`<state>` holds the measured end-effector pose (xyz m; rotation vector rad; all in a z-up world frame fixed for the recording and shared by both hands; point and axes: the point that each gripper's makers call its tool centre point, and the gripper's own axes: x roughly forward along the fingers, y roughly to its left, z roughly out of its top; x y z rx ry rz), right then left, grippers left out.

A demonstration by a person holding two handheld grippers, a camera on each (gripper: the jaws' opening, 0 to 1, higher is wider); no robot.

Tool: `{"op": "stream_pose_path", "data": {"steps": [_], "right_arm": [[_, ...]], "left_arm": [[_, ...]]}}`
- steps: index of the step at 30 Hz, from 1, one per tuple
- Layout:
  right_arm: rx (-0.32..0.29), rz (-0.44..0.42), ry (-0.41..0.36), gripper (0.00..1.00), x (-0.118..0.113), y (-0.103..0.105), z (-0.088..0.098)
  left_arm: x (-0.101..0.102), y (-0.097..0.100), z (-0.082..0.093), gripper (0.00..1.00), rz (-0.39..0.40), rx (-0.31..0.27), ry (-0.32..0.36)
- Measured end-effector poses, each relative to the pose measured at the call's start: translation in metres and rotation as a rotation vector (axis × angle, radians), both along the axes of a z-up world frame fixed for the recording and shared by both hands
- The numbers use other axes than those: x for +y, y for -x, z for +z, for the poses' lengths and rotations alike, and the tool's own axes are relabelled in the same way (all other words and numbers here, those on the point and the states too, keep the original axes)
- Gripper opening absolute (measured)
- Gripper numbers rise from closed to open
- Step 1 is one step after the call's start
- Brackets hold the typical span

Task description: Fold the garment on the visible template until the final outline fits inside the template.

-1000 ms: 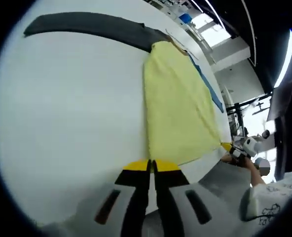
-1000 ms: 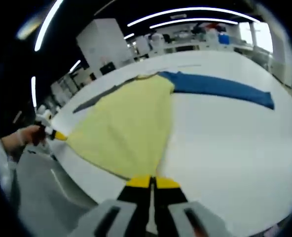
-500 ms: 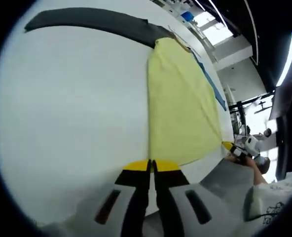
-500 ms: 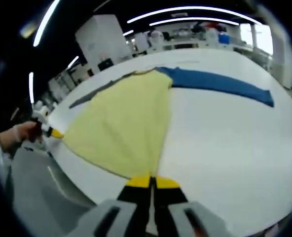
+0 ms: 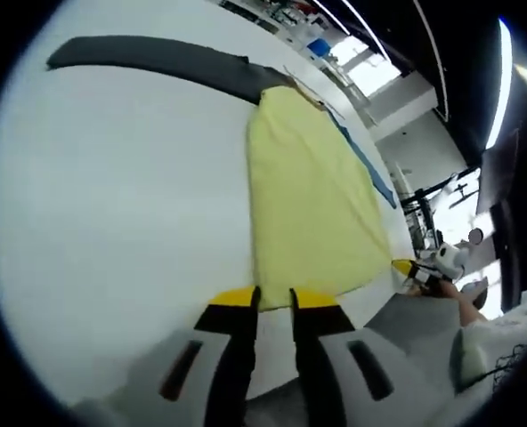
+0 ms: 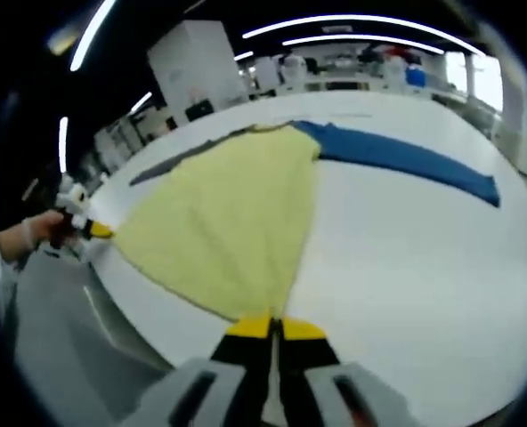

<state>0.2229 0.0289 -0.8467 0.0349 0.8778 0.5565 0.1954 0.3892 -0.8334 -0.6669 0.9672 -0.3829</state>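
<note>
A yellow garment [image 5: 312, 196] lies spread flat on a white worktop [image 5: 112, 205], its near hem running along the worktop's front edge. In the left gripper view the garment stretches away from the camera; a dark grey sleeve [image 5: 157, 60] runs out to the left from its far end, and a blue sleeve [image 5: 366, 165] shows as a thin strip along its right side.

The left tongs [image 5: 273, 302] rise from the bottom of that view with their yellow tips slightly apart, a narrow gap between them. They sit at the near left corner of the hem, and nothing is seen held between the tips. At the right edge of this view the right tongs [image 5: 404, 267] reach the opposite hem corner, with a person's hand [image 5: 441, 289] behind them.

In the right gripper view the garment [image 6: 228, 222] fans out from the camera, the blue sleeve [image 6: 406, 158] lying out to the right and the grey sleeve [image 6: 170, 167] to the left. The right tongs [image 6: 273, 329] are pressed together on the near corner of the hem, pinching the yellow cloth. At the left of this view the left tongs [image 6: 99, 231] sit at the other hem corner, held by a gloved hand [image 6: 32, 236]
</note>
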Motion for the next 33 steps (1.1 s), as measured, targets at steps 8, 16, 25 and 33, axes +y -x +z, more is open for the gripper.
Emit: {"op": "stream_pose_path", "data": {"steps": [8,16,25,33], "right_arm": [[-0.033,0.04,-0.052,0.28,0.009,0.003,0.009],[-0.124,-0.047,-0.068,0.87,-0.012,-0.019,0.026],[-0.161,-0.146,-0.069,0.99,-0.045,-0.038,0.037],[-0.183,-0.151,-0.033,0.99,-0.062,-0.059,0.048]], "left_arm": [[0.0,-0.012,0.017,0.49,-0.06,-0.213,-0.106],[0.015,-0.036,0.038,0.83,-0.119,-0.432,-0.224],[0.017,-0.045,0.058,0.99,-0.154,-0.508,-0.237],[0.02,-0.047,0.057,0.99,-0.171,-0.499,-0.247]]}}
